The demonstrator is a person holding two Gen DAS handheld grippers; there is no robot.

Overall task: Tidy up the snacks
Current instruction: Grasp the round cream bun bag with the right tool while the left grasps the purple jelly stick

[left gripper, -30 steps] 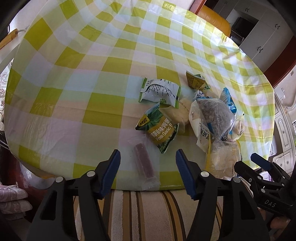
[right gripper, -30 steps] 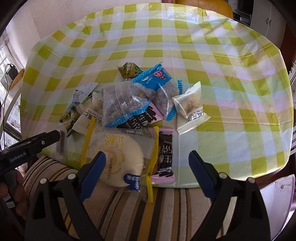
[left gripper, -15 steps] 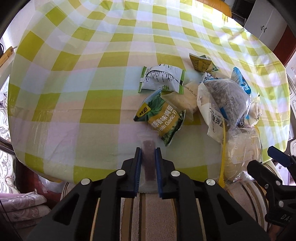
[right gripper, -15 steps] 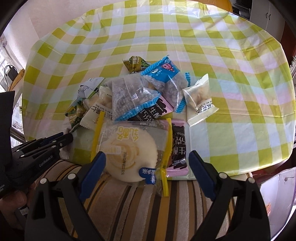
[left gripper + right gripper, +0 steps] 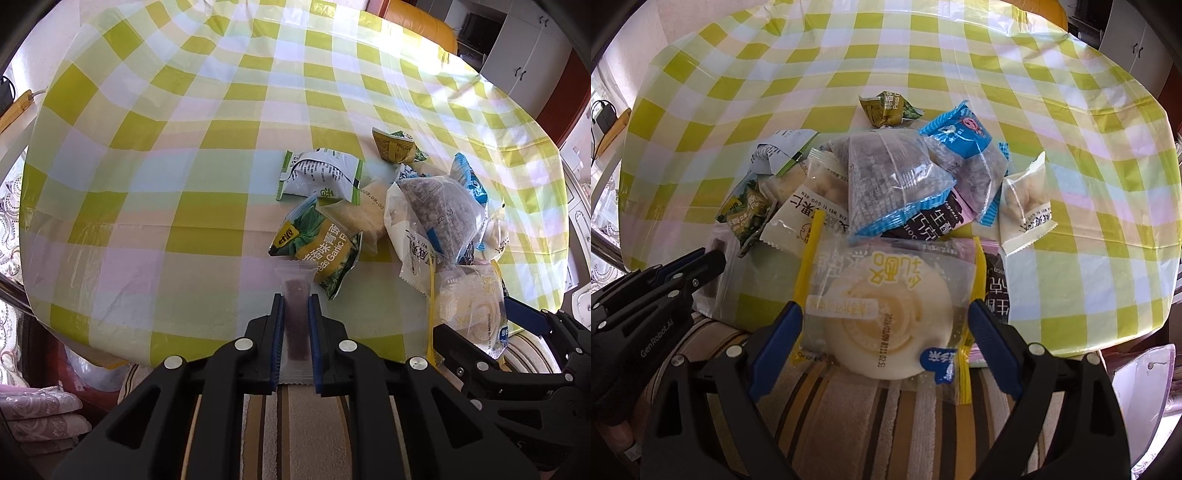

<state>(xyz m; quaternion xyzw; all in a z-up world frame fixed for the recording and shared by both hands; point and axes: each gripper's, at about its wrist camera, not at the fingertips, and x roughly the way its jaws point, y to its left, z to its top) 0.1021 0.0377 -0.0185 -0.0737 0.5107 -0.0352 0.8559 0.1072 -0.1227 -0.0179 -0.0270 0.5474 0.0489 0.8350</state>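
The dark red snack bar (image 5: 295, 321) in its clear wrapper lies at the near edge of the checked tablecloth (image 5: 155, 206), its long axis running straight away from the camera and so parallel to the fingers of the left gripper (image 5: 295, 325). The two blue pads (image 5: 279, 332) flank the bar's long sides and press on the wrapper; the jaws are drawn narrow and hold it across its short width. The wrapper's near end overhangs the table edge, and its far end lies just beside the green garlic-pea packet (image 5: 319, 247), which looks clear of the grip. To the right lies the main heap of snacks, with a grey-filled clear bag (image 5: 439, 210) on top. At the heap's near side, the round pale cake (image 5: 886, 325) in a clear packet with yellow side seams also overhangs the table edge. The right gripper (image 5: 886, 339) brackets this packet, its jaws wide and standing at the two yellow seams; whether the pads touch the film cannot be told, though nothing looks squeezed. The cake thus lies directly ahead of the right tool, between its fingers, while the bar belongs to the left. As a judgement, the coming move turns on lifting the bar along its own axis, away from the pea packet.
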